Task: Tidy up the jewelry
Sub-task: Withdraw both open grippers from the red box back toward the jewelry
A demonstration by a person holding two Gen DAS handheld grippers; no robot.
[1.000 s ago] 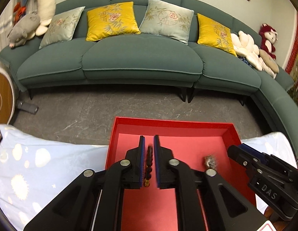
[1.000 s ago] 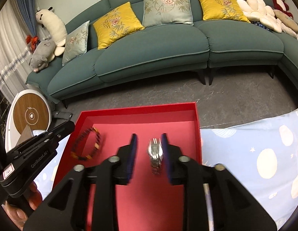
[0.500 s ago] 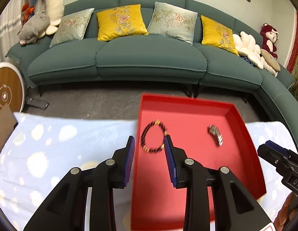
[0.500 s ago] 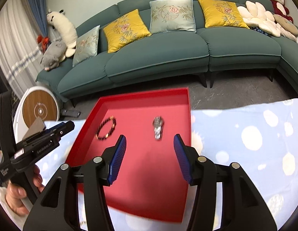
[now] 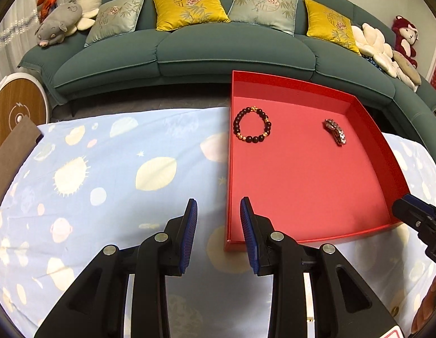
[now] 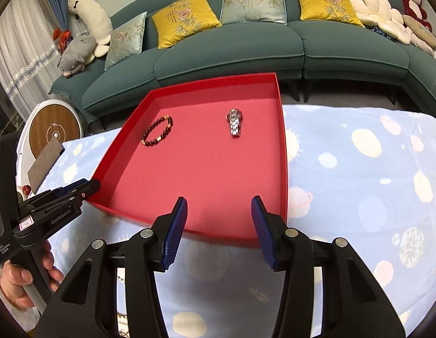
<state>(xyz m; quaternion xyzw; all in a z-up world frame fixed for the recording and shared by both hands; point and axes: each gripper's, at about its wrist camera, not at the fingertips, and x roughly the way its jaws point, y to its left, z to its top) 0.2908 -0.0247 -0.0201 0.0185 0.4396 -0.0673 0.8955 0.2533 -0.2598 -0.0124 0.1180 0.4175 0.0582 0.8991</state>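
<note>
Bracelet point(image 5: 252, 124) and watch point(image 5: 335, 131) lie in tray point(image 5: 367, 129), beyond empty jaws.

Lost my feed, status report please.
Left gripper open, empty. Right gripper closing, empty. Bead bracelet and metal watch lie apart in red tray. Nothing obstructing.

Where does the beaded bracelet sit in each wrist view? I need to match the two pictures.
Left wrist view: the beaded bracelet lies flat, upper centre of the picture, near the tray's far left corner.
Right wrist view: the beaded bracelet is left of centre, in the far left part of the tray, seen at a slant.
Shared landmark: the red tray; in both views the metal watch lies to the bracelet's right.
</note>
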